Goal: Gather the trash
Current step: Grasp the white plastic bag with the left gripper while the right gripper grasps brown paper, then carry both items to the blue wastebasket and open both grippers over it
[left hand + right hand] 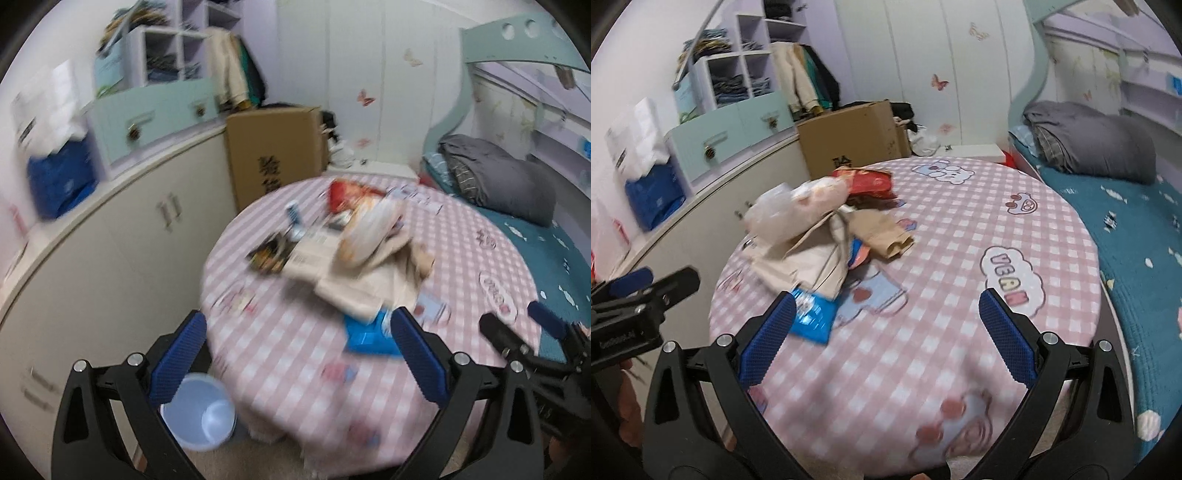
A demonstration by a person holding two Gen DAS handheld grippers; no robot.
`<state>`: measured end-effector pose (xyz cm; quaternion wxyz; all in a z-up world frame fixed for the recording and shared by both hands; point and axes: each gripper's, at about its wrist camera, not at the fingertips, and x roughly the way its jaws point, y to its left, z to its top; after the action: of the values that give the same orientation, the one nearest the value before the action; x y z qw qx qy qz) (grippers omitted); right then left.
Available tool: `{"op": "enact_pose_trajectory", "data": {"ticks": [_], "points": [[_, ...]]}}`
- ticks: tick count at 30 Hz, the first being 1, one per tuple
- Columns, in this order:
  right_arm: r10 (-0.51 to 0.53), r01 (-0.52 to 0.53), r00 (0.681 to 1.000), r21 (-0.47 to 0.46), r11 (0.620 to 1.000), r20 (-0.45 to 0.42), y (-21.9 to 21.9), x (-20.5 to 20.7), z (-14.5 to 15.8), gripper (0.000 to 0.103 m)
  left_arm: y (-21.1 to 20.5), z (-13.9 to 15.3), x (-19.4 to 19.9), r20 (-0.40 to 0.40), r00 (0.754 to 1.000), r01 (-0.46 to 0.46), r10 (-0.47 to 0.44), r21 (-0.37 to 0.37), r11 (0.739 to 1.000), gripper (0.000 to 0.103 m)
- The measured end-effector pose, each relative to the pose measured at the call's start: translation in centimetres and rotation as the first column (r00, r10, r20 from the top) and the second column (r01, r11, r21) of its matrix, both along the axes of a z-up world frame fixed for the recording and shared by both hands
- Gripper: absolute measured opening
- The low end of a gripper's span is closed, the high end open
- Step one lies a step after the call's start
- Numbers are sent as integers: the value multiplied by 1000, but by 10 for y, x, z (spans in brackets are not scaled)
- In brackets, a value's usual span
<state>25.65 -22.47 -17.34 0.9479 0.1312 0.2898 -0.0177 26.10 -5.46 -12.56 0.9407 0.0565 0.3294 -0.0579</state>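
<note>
Both tools empty, fingers spread wide: left tool over the surface's near-left edge, right tool over its near-middle. Blue wrapper lies just in front of the trash pile, touching its near edge. Pile sits left of centre on the round pink-check surface: tan paper bags, clear plastic bag, red snack packet at its far side. Pale blue bin on floor, below-left of the pile. Cardboard box beyond the pile; bed right.
</note>
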Motion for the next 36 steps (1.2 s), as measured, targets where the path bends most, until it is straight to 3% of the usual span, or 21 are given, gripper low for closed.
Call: {"op": "enact_pose_trajectory", "data": {"ticks": [4, 7, 9, 10, 13, 16, 21, 23, 24, 25, 26, 28, 36], "points": [[-19, 19, 1000, 24, 1000, -12, -13, 24, -4, 97, -32, -5, 43, -3, 998, 58, -58, 37, 998, 76], [-10, 12, 999, 67, 998, -31, -21, 42, -8, 97, -46, -7, 66, 9, 995, 96, -96, 31, 995, 68], [17, -13, 999, 90, 996, -45, -20, 54, -11, 97, -52, -12, 78, -6, 993, 115, -115, 35, 993, 46], [33, -28, 998, 98, 995, -50, -18, 60, -12, 97, -55, -15, 84, -21, 991, 134, -133, 36, 990, 20], [84, -77, 995, 105, 991, -60, -9, 75, -14, 96, -46, -13, 81, 8, 990, 142, -142, -10, 990, 12], [128, -122, 990, 103, 987, -62, 3, 88, -14, 89, -31, -2, 70, 59, 992, 118, -115, -46, 992, 11], [177, -171, 982, 92, 981, -63, 23, 113, -13, 85, 2, 17, 53, 126, 992, 42, -27, -113, 993, 10], [196, -189, 977, 85, 978, -82, 31, 124, -15, 68, 16, 22, 47, 150, 989, 7, 12, -128, 992, 10], [201, -194, 975, 79, 978, -93, 33, 128, -17, 64, 21, 23, 45, 155, 988, -8, 28, -128, 992, 10], [214, -206, 970, 86, 975, -112, 35, 133, -19, 45, 26, 24, 42, 157, 987, -21, 41, -128, 991, 10], [236, -225, 964, 102, 969, -118, 36, 135, -19, 33, 32, 25, 40, 158, 986, -30, 52, -136, 990, 10], [221, -215, 969, 68, 974, -106, 37, 131, -14, 23, 43, 25, 36, 154, 985, -54, 77, -149, 987, 10], [172, -172, 984, -1, 985, 48, 35, 88, 38, 16, 91, 30, 11, 151, 978, -110, 146, -224, 968, 9]]}}
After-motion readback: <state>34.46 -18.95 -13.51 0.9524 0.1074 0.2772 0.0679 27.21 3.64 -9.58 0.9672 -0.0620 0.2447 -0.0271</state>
